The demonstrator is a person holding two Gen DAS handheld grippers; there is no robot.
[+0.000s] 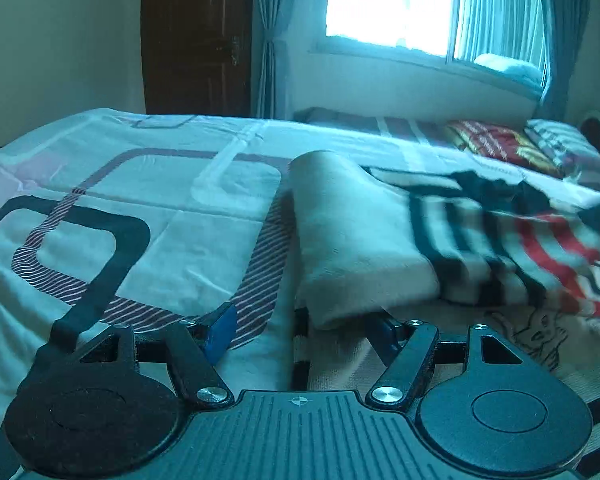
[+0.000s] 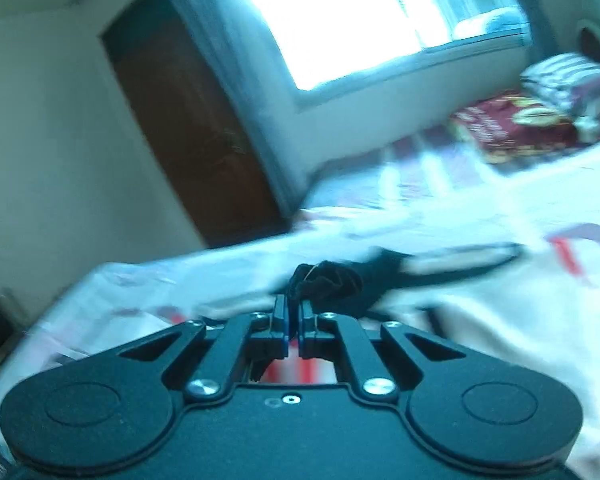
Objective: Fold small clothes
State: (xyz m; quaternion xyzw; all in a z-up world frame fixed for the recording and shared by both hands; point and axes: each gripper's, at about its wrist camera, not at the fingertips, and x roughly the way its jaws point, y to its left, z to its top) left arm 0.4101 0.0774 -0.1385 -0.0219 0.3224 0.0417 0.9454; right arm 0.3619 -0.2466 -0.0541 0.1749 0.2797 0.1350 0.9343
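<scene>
Pinching a bunch of dark fabric just ahead of my fingertips, my right claw has its jaws pressed nearly together on it. My left claw is spread wide and holds nothing, low over one patterned bedsheet. One striped garment, partly folded over, lies just ahead and to the right of it, its near edge covering my right fingertip.

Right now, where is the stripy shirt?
In the left wrist view, the striped garment lies on the bed sheet, right of centre, its folded edge just ahead of the open left gripper.
</scene>
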